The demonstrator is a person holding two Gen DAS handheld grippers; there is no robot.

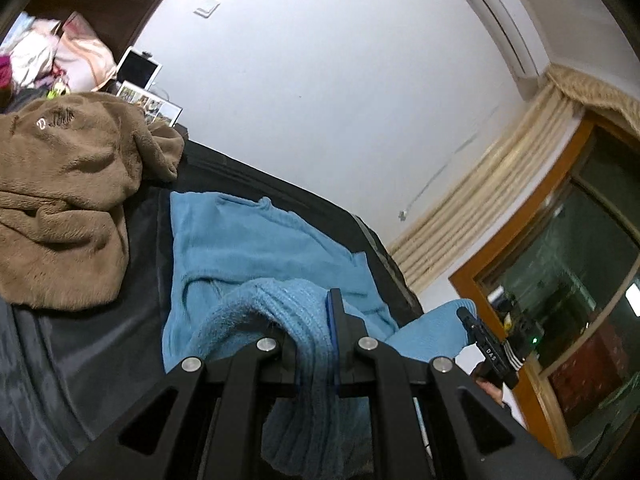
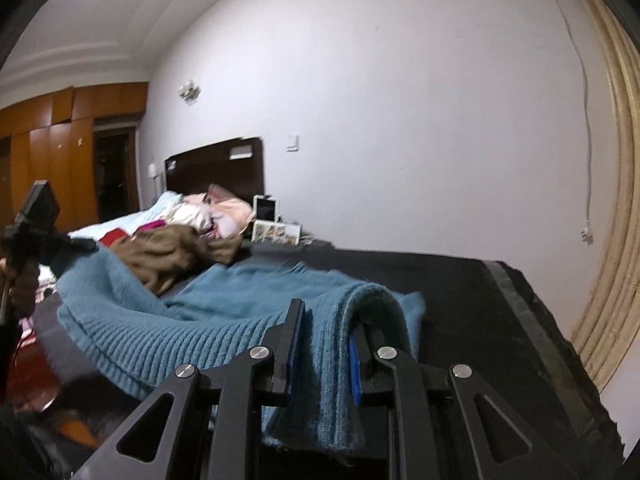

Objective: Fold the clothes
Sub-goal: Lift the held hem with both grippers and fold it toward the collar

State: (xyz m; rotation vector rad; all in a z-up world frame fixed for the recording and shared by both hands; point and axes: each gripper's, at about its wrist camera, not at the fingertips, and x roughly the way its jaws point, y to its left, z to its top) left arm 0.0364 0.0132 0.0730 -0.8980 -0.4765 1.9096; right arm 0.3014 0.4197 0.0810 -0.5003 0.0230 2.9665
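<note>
From the left wrist view, the left gripper (image 1: pixel 316 344) is clamped on a ribbed edge of the blue knit sweater (image 1: pixel 256 248), whose body lies spread over the dark cover of the bed (image 1: pixel 80 344). A brown fleece garment (image 1: pixel 64 208) sits crumpled just beside it, not folded. Far to the right the other gripper shows, pinching another part of the same blue edge, lifted off the cover.

From the right wrist view, the right gripper (image 2: pixel 326 340) has its jaws closed on a ribbed fold of the blue knit sweater (image 2: pixel 168 320); the cloth drapes over one finger. The ribbed edge runs taut away to the left, where the left gripper (image 2: pixel 80 245) holds its far end. The rest of the sweater trails on the bed (image 2: pixel 480 300) toward the brown fleece garment (image 2: pixel 168 256).

I'd judge a fold of the sweater is in hand: one edge held up at two points. The next move seems to need both ends carried together, kept level and taut, over the flat part, then let go evenly.
</note>
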